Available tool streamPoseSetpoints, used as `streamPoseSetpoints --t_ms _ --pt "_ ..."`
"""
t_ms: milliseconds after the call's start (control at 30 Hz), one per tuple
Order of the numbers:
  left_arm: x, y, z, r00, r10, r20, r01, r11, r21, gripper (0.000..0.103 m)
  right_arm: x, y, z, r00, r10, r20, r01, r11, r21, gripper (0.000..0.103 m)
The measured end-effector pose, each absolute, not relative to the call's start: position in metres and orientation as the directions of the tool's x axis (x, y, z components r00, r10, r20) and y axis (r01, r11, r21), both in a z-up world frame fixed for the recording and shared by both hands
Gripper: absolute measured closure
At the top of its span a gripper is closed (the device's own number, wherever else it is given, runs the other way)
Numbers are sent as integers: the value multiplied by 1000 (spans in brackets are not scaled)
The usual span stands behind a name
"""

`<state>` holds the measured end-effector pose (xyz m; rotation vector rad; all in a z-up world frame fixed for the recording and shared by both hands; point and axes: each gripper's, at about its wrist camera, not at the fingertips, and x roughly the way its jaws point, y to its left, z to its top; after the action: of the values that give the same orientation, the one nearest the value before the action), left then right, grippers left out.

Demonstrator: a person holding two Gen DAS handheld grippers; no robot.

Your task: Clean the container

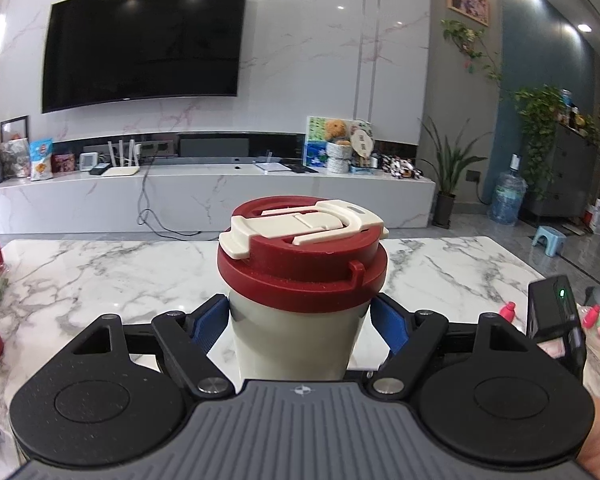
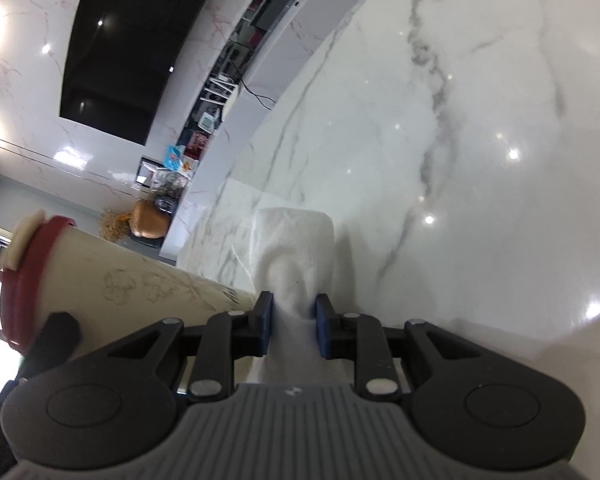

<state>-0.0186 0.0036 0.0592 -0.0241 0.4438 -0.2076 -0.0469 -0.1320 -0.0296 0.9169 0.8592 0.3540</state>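
The container [image 1: 300,320] — a cream tumbler with a dark red screw lid [image 1: 302,268] and a cream flip clasp [image 1: 304,226] — sat at lower centre of the left wrist view, upright above the marble table [image 1: 440,272]. Your left gripper [image 1: 300,324] had its blue pads [image 1: 208,320] pressed on the wall just under the lid, jaws closed on the body. In the right wrist view the same container [image 2: 140,284] lay across the lower left of the frame, a faint floral line drawing on its side.

Judgement: rigid, smooth wall, likely slippery under a wipe; weight unknown, contents hidden. The grip below the lid flange looked sound — the flange should stop any downward slip. Avoid the clasp; it may flip open.

Your right gripper [image 2: 292,320] pinched a white cloth [image 2: 296,248] at bottom centre, fingers closed on a bunched fold, the free end draped forward. The cloth looked soft, woven, limp. It was near the container's wall; whether it touched, you could not tell.
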Motion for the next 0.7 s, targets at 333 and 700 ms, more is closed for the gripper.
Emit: streamPoseSetpoints --t_ms 333,700 --pt "-11 15 61 845 -290 -449 291 954 -69 27 -53 -146 8 706 656 -268 -70 441 895 78" --pt "-10 16 59 836 -314 -450 319 945 -68 27 -53 -147 12 690 688 -222 -97 393 914 78"
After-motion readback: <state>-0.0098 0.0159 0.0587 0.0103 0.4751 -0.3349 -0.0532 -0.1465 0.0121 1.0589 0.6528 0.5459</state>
